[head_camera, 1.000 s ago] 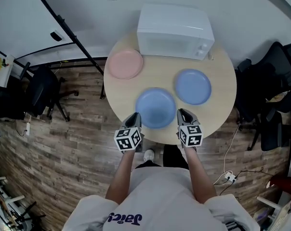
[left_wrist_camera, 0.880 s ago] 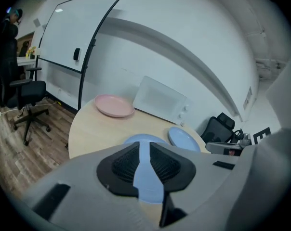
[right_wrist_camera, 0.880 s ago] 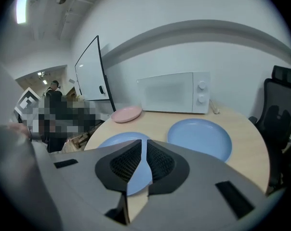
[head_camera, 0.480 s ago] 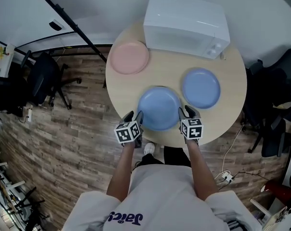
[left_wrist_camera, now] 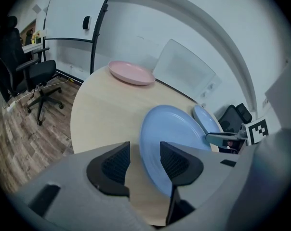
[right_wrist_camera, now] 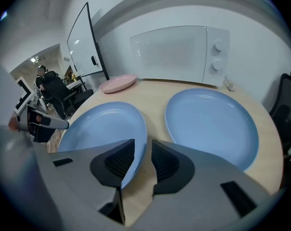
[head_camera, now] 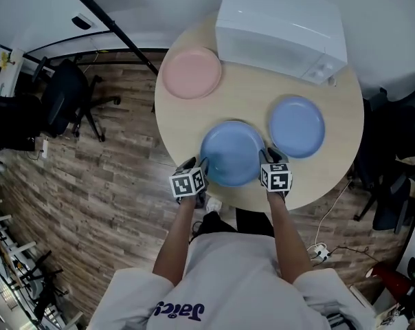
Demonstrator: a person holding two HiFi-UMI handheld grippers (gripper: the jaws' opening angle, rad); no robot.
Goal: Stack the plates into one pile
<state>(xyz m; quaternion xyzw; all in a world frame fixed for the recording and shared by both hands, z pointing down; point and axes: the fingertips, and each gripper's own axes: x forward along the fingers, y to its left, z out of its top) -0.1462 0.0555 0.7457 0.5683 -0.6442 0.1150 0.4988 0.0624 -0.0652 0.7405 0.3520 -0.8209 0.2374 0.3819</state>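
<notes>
Three plates lie apart on the round table [head_camera: 245,98]: a pink plate [head_camera: 192,73] at the far left, a blue plate [head_camera: 233,152] at the near edge, and a second blue plate [head_camera: 297,126] to its right. My left gripper [head_camera: 196,167] is at the near plate's left rim. In the left gripper view the left gripper [left_wrist_camera: 144,160] is open, its jaws have just been opening, and that rim [left_wrist_camera: 172,129] lies between them without pad contact. My right gripper [head_camera: 269,158] is at the plate's right rim. The right gripper [right_wrist_camera: 143,160] is open too, having just opened, with the rim [right_wrist_camera: 99,129] in the gap.
A white microwave [head_camera: 282,29] stands at the back of the table behind the plates. Office chairs [head_camera: 66,105] stand on the wood floor to the left, and more dark chairs [head_camera: 393,157] to the right. The person stands at the table's near edge.
Both grippers have come down and forward to the two sides of the near blue plate. Their jaws now straddle its rim.
</notes>
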